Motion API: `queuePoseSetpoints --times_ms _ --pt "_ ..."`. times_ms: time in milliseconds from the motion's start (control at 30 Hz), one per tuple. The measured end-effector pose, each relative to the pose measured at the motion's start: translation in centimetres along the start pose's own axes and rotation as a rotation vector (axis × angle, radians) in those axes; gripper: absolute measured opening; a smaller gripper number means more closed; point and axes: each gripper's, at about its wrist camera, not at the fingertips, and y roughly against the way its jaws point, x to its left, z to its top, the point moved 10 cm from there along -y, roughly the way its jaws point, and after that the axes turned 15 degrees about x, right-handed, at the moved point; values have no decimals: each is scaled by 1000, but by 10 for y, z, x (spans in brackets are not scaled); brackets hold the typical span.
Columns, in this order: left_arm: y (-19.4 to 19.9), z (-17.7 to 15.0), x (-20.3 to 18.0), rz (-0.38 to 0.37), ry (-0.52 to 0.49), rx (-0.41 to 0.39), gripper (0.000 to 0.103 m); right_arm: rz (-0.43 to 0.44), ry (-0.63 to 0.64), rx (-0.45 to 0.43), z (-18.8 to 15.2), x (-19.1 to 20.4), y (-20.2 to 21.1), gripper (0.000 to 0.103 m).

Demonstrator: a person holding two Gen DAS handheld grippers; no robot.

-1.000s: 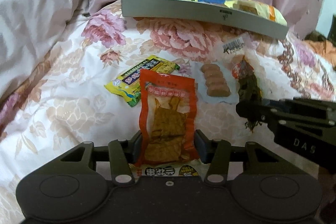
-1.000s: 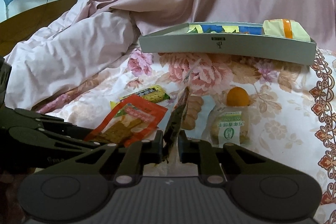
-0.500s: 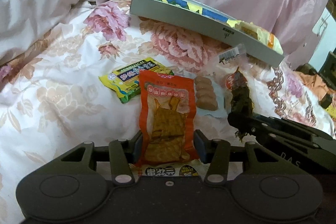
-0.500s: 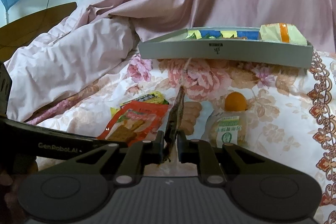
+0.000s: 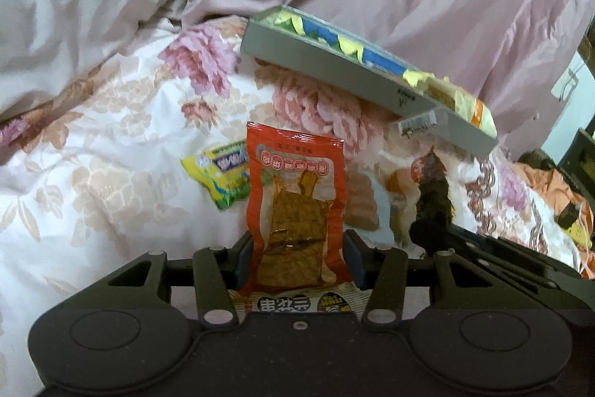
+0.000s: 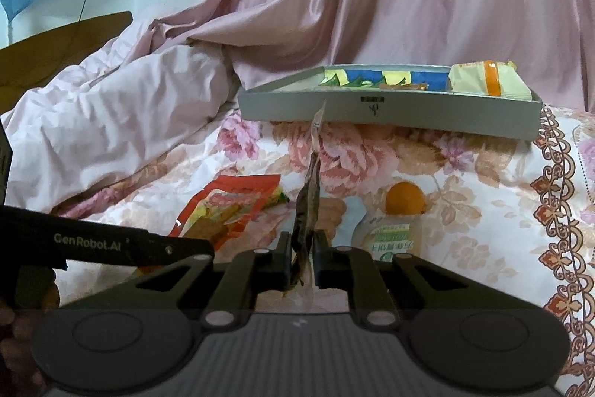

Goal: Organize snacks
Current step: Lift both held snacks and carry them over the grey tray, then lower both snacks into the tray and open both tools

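Note:
My left gripper [image 5: 295, 257] is shut on a red packet of dried tofu [image 5: 295, 211] and holds it upright above the floral bedspread. My right gripper [image 6: 302, 257] is shut on a thin clear packet of dark seaweed [image 6: 308, 203], seen edge-on; it also shows in the left wrist view [image 5: 433, 199]. A grey tray [image 6: 390, 108] with several snack packets stands at the back; it also shows in the left wrist view [image 5: 334, 69]. The left gripper's arm and red packet [image 6: 230, 207] show at the left of the right wrist view.
On the bedspread lie a yellow-green packet [image 5: 219, 173], a clear packet of brown sausages [image 5: 362, 203] and a clear packet with an orange ball [image 6: 403, 207]. A pink quilt [image 6: 111, 114] is heaped at the left and behind the tray.
Both grippers have risen with their packets and moved toward the tray. The left view has tilted, so the tray now slants down to the right.

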Motion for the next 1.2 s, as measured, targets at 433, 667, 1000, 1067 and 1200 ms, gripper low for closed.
queuePoseSetpoints --times_ms 433,667,1000,1067,1200 --pt "20 85 -22 -43 11 -179 52 -21 -23 -142 56 -23 30 13" --pt "13 148 -50 -81 -18 -254 52 -48 -54 -213 103 -53 28 13" --pt "-27 209 -65 -74 -12 -266 52 -56 -37 -249 168 -83 -1 13" --pt "-35 215 -66 -70 -12 -261 52 -55 -33 -244 174 -86 -9 13" --pt "-51 224 -65 -55 -7 -243 52 -53 -34 -232 178 -90 -24 13"
